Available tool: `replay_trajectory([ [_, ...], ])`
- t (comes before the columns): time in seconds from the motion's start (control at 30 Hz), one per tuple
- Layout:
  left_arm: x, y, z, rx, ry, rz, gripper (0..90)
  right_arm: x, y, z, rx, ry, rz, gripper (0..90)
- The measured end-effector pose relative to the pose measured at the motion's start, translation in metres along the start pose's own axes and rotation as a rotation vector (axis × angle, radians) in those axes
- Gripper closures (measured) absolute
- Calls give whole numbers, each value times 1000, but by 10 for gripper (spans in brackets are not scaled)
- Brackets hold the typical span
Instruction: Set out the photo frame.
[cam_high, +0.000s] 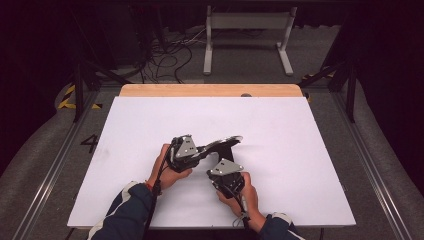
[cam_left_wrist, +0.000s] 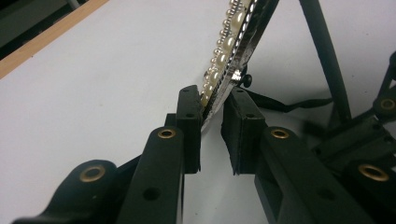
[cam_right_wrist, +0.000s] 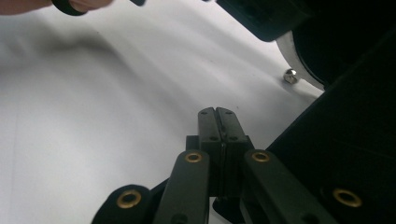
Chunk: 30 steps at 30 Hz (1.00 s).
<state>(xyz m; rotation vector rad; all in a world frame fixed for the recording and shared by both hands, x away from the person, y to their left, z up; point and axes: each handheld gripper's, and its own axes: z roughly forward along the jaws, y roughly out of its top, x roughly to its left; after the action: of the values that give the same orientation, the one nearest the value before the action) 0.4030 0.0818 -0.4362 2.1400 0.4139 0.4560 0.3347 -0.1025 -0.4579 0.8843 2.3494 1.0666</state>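
While both hands rest low on the white table (cam_high: 280, 130), the left gripper (cam_left_wrist: 212, 105) has its jaws nearly closed on the rim of a thin curved piece trimmed with a row of pearls (cam_left_wrist: 227, 41) — a small round frame or mirror, perhaps, though the close view is too tight to be sure. Its pads press on that edge from both sides, with the pearl side facing the left pad and a shiny metal back facing the right. From the high view, the piece (cam_high: 226, 142) juts out ahead of the left gripper (cam_high: 199, 151), tilted up off the table near its middle. The right gripper (cam_right_wrist: 218, 112) has its jaws fully closed with nothing between them — it sits just beside the left one, nearer the person, over bare white surface.
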Motion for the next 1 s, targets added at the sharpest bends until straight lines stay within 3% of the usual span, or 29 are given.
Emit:
replay_trajectory([
  [0.3, -2, 1, -2, 4, -20, 9, 790, -9, -5, -5, 7, 25, -13, 900],
  [0.67, 1, 2, 6, -32, -34, -22, 747, -14, -3, -4, -14, 19, 17, 900],
  [0.77, 0, 3, 3, -68, -41, -30, 736, -15, -4, -6, -15, 25, 33, 900],
  [1.0, -3, 3, 3, -77, -41, 0, 750, -18, -6, -9, -17, 28, 38, 900],
])
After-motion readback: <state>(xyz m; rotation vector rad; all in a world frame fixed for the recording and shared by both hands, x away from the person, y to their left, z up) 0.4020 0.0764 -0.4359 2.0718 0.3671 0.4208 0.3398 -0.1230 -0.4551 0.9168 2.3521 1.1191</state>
